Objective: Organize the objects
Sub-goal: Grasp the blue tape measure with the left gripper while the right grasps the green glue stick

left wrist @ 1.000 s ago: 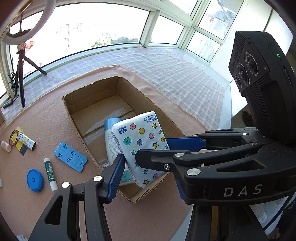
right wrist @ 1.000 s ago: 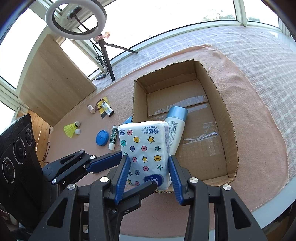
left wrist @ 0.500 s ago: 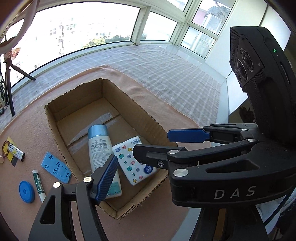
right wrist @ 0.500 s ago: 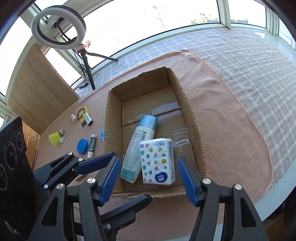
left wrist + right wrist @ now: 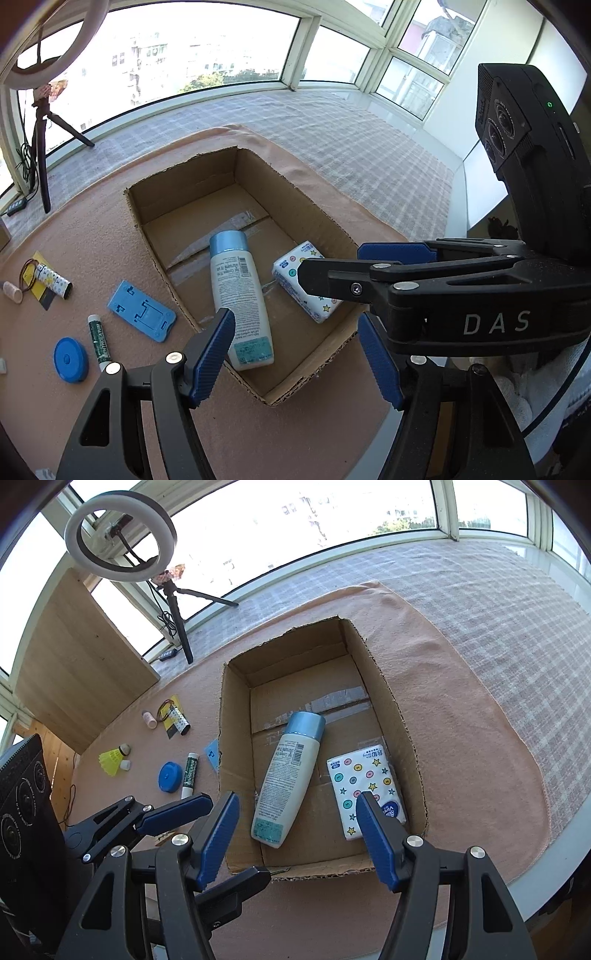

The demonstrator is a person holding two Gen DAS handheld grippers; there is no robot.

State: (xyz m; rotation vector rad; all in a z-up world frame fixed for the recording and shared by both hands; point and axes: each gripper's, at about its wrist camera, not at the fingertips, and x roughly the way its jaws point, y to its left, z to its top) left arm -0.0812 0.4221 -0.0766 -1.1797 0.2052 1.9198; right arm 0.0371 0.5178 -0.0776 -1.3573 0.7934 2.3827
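Note:
An open cardboard box (image 5: 184, 184) (image 5: 236, 701) rests on a peach cloth. Inside lie a white bottle with a blue cap (image 5: 240, 295) (image 5: 288, 779) and, to its right, a white tissue pack with coloured dots and stars (image 5: 317, 306) (image 5: 364, 775), lying flat against the right wall. My left gripper (image 5: 295, 328) hovers open above the box's near end with nothing between its pads. My right gripper (image 5: 297, 805) is open too, over the same end and holding nothing. In the left wrist view the right gripper (image 5: 343, 264) partly covers the pack.
Left of the box on the cloth lie a blue phone stand (image 5: 142, 310), a blue round case (image 5: 70, 358), a lip balm tube (image 5: 99, 343), a patterned tube (image 5: 55, 284) and a yellow shuttlecock (image 5: 110, 760). A ring light on a tripod (image 5: 120, 539) and a wooden board (image 5: 74, 664) stand behind.
A second ago both grippers clasped the tissue pack over the box's near end. The pack now lies on the box floor, both jaws stand wider, and the grippers have drawn back.

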